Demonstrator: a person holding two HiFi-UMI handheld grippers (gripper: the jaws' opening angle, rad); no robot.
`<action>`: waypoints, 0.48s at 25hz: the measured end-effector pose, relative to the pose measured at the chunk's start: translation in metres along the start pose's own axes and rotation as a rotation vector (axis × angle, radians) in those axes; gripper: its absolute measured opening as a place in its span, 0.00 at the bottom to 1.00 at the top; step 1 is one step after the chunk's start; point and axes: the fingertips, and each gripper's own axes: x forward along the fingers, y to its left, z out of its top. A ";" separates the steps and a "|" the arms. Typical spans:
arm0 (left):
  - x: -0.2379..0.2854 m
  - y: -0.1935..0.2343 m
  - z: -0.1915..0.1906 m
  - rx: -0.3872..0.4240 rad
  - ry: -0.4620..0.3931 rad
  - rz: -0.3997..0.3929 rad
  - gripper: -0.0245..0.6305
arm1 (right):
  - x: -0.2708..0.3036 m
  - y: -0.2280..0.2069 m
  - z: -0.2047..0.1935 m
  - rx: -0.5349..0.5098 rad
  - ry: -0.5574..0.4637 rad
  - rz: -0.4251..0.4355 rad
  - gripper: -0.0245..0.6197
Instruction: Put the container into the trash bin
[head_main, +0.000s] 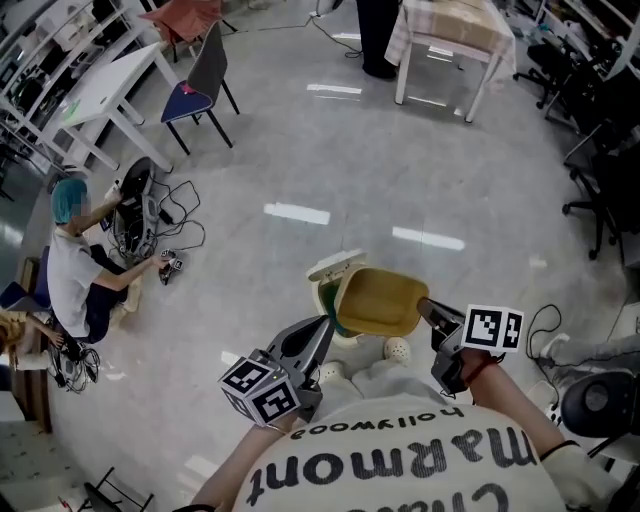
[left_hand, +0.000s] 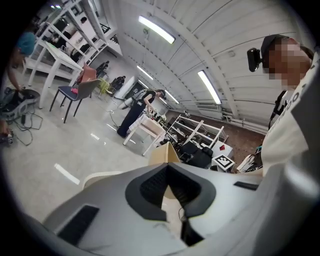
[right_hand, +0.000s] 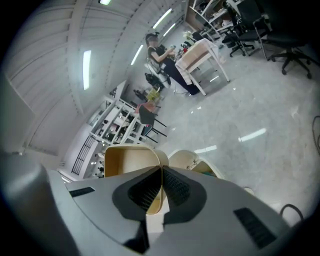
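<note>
Right gripper (right_hand: 161, 170): grey jaws pressed together on the rim wall of the container (right_hand: 127, 159), a tan, square-cornered tub with its open side facing the camera.
Trash bin (right_hand: 186, 158): cream rim, just beyond the container.
Background: glossy grey floor (right_hand: 260, 115); person (right_hand: 160, 52) beside a white table (right_hand: 202, 52); dark chair (right_hand: 148, 116).

Bright ceiling strip lights (left_hand: 156, 29) glare off the glossy floor (head_main: 300, 213); fisheye edges darken.
</note>
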 end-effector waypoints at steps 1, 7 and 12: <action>0.007 -0.001 -0.005 0.003 -0.007 0.015 0.02 | 0.003 -0.005 0.004 -0.009 0.021 0.005 0.05; 0.034 0.007 -0.021 0.073 -0.097 0.145 0.02 | 0.033 -0.039 0.022 -0.089 0.157 -0.005 0.05; 0.028 0.023 -0.043 0.102 -0.168 0.308 0.02 | 0.071 -0.066 0.021 -0.197 0.290 -0.029 0.05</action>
